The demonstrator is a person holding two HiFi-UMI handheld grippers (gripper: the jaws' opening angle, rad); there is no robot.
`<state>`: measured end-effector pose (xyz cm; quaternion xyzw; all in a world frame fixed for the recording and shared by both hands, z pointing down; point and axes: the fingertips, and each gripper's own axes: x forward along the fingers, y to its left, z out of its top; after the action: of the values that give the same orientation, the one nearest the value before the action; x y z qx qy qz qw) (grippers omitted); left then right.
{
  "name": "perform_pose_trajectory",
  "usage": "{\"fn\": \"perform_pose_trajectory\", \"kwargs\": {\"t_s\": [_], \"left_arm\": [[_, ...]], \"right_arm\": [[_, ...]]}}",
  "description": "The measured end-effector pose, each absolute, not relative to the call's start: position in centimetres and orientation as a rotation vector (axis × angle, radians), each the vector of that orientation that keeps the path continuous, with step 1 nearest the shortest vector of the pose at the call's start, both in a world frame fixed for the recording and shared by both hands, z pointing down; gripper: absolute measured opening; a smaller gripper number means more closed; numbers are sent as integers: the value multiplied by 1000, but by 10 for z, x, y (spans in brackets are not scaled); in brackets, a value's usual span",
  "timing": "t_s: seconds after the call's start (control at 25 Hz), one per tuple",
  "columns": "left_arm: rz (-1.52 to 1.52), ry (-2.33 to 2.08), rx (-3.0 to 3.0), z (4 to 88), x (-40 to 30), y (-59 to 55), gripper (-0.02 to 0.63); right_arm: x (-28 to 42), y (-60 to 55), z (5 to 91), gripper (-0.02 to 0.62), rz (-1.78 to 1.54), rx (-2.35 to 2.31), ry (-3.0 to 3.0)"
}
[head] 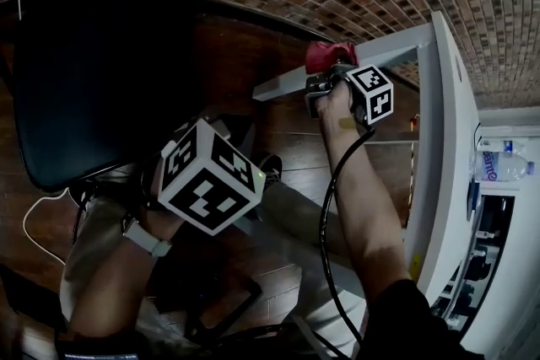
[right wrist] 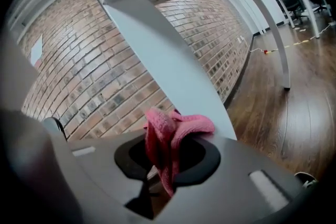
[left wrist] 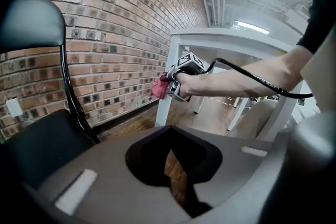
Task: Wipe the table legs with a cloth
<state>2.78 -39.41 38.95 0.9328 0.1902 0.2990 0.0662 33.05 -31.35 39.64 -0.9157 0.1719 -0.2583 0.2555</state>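
Your right claw (right wrist: 165,165) is pinching the cloth (right wrist: 173,128); your left claw (left wrist: 176,176) hangs low and idle, jaws pressed together on nothing. Brick wall (right wrist: 100,76) behind, table (head: 447,122) at your right, chair (head: 93,72) at your left. The leg (right wrist: 168,60) slants up right ahead, and the cloth bunches from the jaws high against it, though real contact is hard to judge from here. Only a small wad pokes out, so a tilted push may scrape bare jaw along the leg. A long stroke could drag the loose folds free. Mind the cable (head: 325,223) snagging as you reach lower.
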Motion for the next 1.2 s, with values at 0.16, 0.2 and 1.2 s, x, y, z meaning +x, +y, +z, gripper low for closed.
{"fn": "perform_pose_trajectory", "kwargs": {"t_s": [0.16, 0.2, 1.2], "left_arm": [[864, 569, 2830, 378, 26, -399, -6], [855, 569, 2834, 375, 25, -400, -6], [866, 606, 2880, 371, -49, -433, -6]], "right_arm": [[332, -315, 352, 57, -621, -2514, 459], [332, -315, 340, 57, -595, -2525, 456], [235, -257, 191, 55, -169, -2393, 163]]}}
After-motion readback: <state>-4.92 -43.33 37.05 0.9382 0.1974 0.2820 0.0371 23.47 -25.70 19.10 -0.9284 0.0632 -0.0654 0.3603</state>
